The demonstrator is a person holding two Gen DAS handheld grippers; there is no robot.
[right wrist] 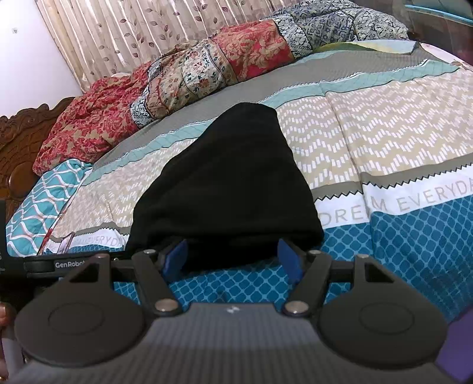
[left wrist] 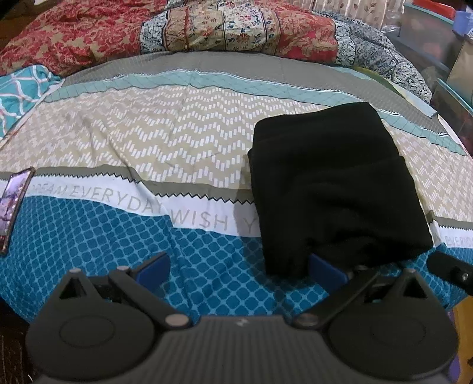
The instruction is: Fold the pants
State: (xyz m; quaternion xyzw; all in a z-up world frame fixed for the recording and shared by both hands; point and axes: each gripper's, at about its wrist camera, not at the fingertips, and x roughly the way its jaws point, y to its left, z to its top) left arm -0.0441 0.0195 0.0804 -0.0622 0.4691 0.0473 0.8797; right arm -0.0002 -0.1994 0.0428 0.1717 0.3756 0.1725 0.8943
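Pants (left wrist: pixel 334 189), black, folded into a compact stack on the bedspread (left wrist: pixel 177 141), layered edges showing along the left side in the left wrist view. Long axis running from 6 toward 12 o'clock, away from both cameras, near edge at the fingertips of each tool. In the left view, off at 1 o'clock from centre; in the right view (right wrist: pixel 224 189), dead ahead at 12 o'clock.

Left gripper (left wrist: pixel 241 270): jaws spread wide, nothing between them; the right blue pad (left wrist: pixel 325 271) just beside, perhaps touching, the stack's near left corner, the left pad (left wrist: pixel 153 267) well apart over bare blue pattern. Right gripper (right wrist: pixel 233 257): jaws also wide, straddling the near edge of the stack, cloth lying between the pads but not pinched; whether the pads touch the fabric, hard to tell.

Judged from the lie of things: mostly done, perhaps only a final tidy or one more fold from 6 toward 12 o'clock left. Better placed for that, the right tool, centred on the near edge and in line with the long axis; the left, offset toward 9 o'clock of the stack, needing a shift toward 3 o'clock first. Risk: closing on only the top layer and dragging the stack apart.

Farther out: phone (left wrist: pixel 13 206) at 9 o'clock on the bedspread, floral quilt (left wrist: pixel 207 26) bunched at 12 o'clock, curtain (right wrist: pixel 147 29) beyond.
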